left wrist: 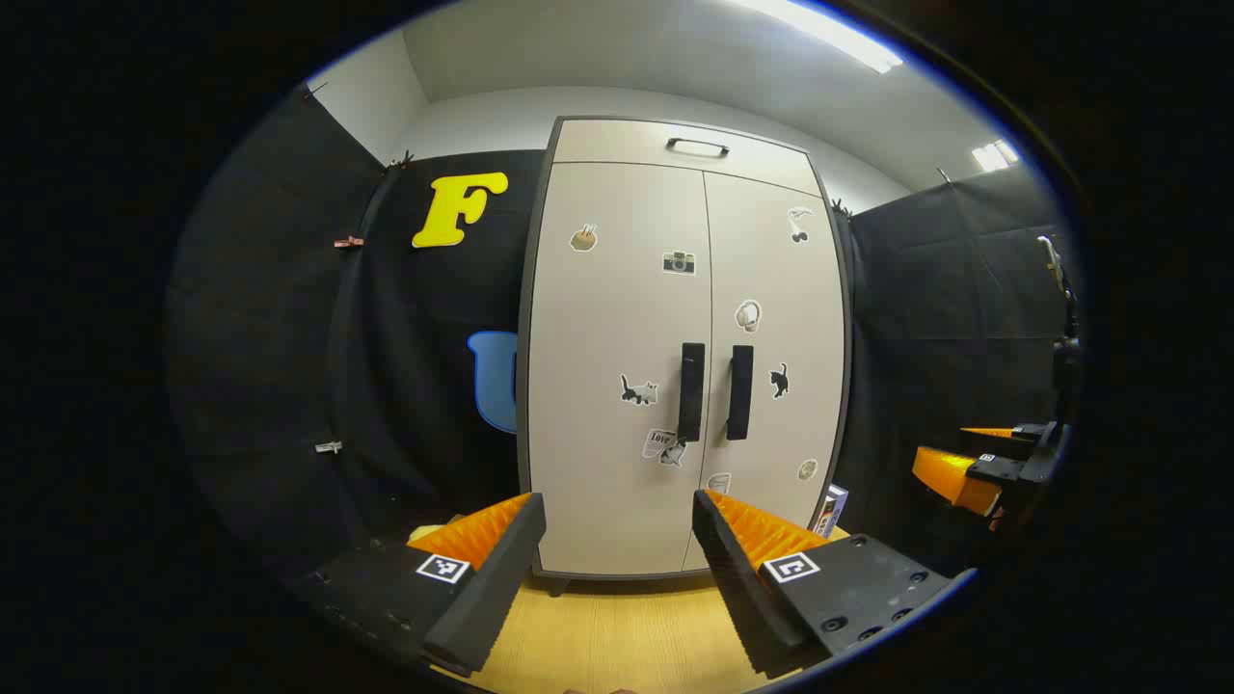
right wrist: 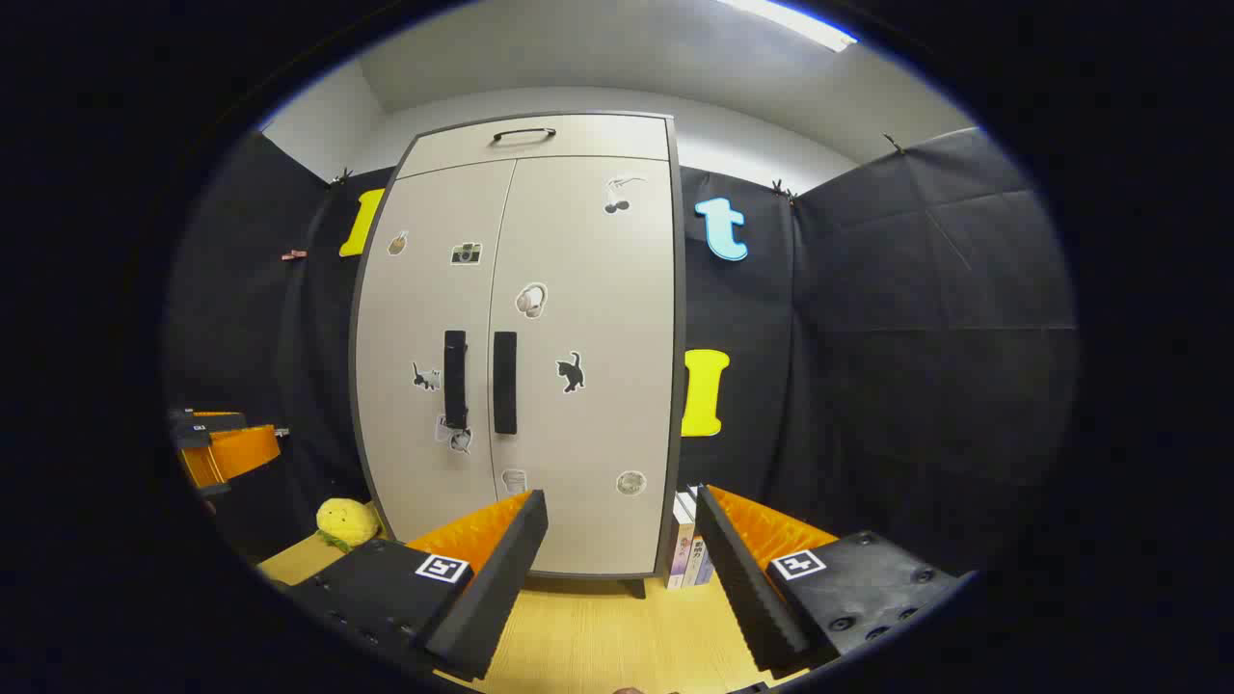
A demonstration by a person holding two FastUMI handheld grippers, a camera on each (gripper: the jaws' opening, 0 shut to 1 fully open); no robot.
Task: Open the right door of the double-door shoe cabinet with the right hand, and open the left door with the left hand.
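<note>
Grippers [left wrist: 617, 525] [right wrist: 617, 525] level, agape, facing closed cabinet [left wrist: 617, 337].

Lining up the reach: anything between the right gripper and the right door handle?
No: right gripper and right door handle are separated by bare door panel in the right gripper view.

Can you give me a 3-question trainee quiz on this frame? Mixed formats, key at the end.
1. True or false: both cabinet doors are closed.
2. Multiple choice: what stands on the floor at the cabinet's right foot? A) books B) a bucket C) shoes
3. Fill in: both grippers' jaws are ____.

Key
1. True: the left door and right door sit flush, with the left handle and right handle untouched.
2. A: books.
3. Open: left gripper and right gripper hold nothing.
</note>
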